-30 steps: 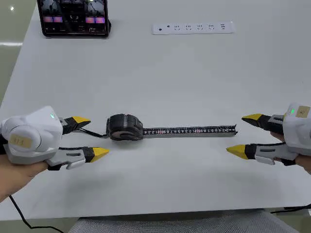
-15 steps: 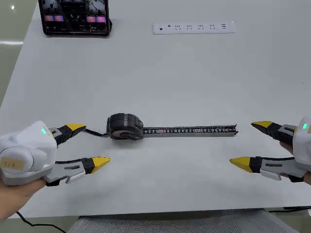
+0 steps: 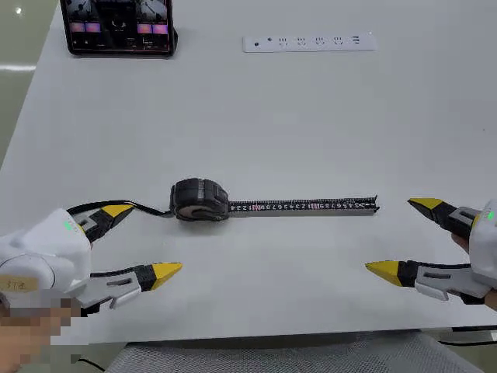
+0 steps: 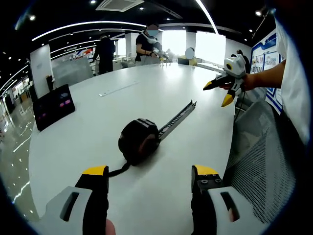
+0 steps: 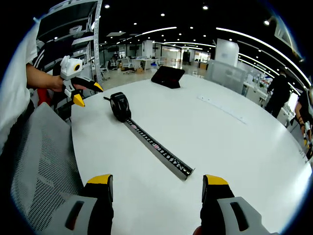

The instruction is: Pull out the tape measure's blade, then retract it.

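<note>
Far back on table (image 3: 311,124): tablet (image 3: 118,27), power strip (image 3: 309,43); tape measure (image 3: 200,200), blade (image 3: 303,207) out, between left gripper (image 3: 147,239), right gripper (image 3: 402,237), jaws released.

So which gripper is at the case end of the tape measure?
The left gripper: the black case lies just ahead of its open jaws, while the right gripper faces the blade's hooked tip.

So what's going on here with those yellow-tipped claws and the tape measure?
A person holds a two-jaw gripper in each hand at a white table. The tape measure lies on it with its blade pulled out flat. The left gripper is near the tape measure's body, and the right gripper is just beyond the blade's tip. Both are open and holding nothing. The blade is not yet retracted.
</note>
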Action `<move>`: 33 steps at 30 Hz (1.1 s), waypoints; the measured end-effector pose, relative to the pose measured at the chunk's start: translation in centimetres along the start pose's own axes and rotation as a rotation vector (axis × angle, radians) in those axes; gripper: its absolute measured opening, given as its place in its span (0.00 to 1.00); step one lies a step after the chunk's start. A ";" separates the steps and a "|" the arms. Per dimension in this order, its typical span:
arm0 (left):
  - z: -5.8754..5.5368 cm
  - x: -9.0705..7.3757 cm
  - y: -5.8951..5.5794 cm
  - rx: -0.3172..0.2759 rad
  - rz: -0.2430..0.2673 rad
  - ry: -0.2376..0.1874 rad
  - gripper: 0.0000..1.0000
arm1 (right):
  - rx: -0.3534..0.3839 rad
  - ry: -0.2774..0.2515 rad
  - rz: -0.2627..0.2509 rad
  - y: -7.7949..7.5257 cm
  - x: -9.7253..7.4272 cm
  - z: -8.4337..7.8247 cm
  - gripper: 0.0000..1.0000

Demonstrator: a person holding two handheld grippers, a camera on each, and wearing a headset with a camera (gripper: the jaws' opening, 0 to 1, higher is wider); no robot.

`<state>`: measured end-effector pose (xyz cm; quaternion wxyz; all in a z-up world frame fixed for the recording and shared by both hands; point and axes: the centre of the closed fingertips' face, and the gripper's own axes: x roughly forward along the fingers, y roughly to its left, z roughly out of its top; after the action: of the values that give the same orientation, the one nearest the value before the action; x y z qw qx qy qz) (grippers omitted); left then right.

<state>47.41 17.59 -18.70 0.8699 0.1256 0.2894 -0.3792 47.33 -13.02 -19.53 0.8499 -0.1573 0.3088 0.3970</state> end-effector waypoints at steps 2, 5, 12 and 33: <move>-0.2 0.0 -0.3 0.000 0.000 0.002 0.66 | 0.004 -0.002 -0.004 0.1 -0.1 -0.1 0.73; -0.6 -0.1 -0.7 -0.011 -0.007 0.010 0.67 | 0.008 -0.004 -0.010 0.3 -0.1 -0.4 0.74; -1.3 -0.2 -1.2 -0.032 -0.015 0.015 0.70 | 0.016 -0.007 -0.024 0.7 -0.3 -1.1 0.76; -3.7 -1.1 -2.5 -0.110 -0.023 0.030 0.77 | 0.068 -0.007 -0.011 2.8 -0.2 -3.4 0.87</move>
<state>43.45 18.15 -21.00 0.8667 0.0800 0.3244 -0.3705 43.69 -13.06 -22.02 0.8580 -0.1286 0.3181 0.3822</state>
